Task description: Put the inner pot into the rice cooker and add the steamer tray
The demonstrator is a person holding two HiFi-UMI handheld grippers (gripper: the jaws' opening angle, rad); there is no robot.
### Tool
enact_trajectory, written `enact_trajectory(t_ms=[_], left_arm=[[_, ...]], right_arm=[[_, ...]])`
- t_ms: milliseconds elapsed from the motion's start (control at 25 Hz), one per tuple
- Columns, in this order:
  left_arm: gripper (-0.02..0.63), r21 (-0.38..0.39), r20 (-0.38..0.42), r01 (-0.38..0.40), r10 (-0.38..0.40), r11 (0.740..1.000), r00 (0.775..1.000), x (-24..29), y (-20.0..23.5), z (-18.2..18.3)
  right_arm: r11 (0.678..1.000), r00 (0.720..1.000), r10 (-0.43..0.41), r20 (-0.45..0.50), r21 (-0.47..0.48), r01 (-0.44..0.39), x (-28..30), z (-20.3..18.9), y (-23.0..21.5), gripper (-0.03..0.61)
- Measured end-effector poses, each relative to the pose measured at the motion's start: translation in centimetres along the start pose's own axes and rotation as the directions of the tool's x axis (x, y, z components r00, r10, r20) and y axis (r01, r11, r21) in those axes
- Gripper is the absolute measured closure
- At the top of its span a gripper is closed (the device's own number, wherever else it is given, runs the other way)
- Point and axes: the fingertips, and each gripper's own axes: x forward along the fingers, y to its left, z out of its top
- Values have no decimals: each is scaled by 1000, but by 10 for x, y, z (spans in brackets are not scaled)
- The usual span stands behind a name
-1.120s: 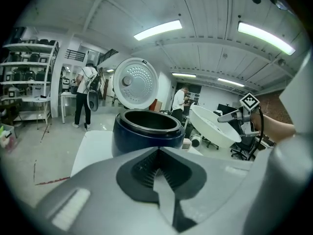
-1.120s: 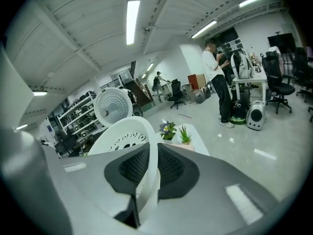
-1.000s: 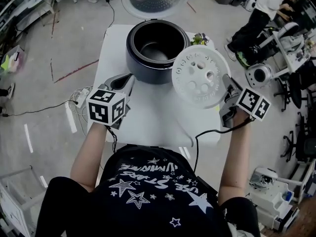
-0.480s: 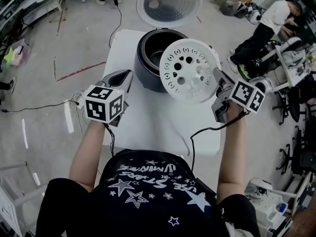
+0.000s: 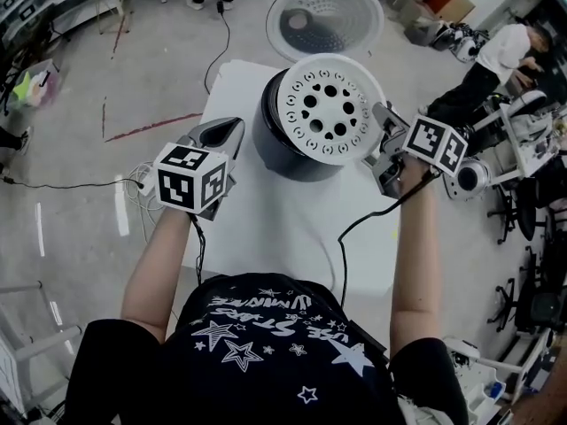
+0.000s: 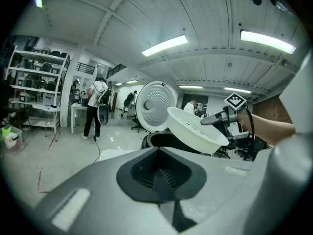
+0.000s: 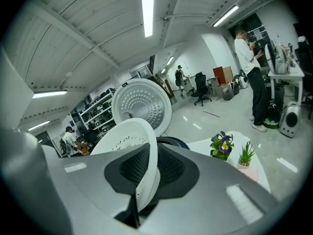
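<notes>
The white perforated steamer tray [image 5: 330,107] hangs over the mouth of the dark rice cooker [image 5: 285,149], tilted, held by its right rim. My right gripper [image 5: 381,142] is shut on that rim; in the right gripper view the tray's edge [image 7: 146,173] is pinched between the jaws. The tray [image 6: 198,130] also shows above the cooker's rim [image 6: 161,139] in the left gripper view. My left gripper [image 5: 226,135] hovers left of the cooker, jaws shut, holding nothing. The cooker's lid [image 5: 324,18] stands open behind. The tray hides the cooker's inside.
The cooker stands on a small white table [image 5: 266,228]. A black cable [image 5: 354,228] trails over the table's right side. Two small potted plants [image 7: 232,153] sit on the table past the cooker. People and office chairs stand further off.
My right gripper has carried the tray up and left, from the cooker's right side to right above its opening. The left gripper has barely moved.
</notes>
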Motion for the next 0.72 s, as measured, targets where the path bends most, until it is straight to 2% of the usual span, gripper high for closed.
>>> enact_trajectory(t_ms=[280,720], left_arm=[[601,-6,7,0,0,1000,1000,13,7,11],[601,-29,-11,11,-11,1000,1000,29,15,2]], right_arm=[[1000,999,-12,-40,-2,12,29,10,-7,510],[998,989,-57,-139,8,58,60,-8,-35,509]])
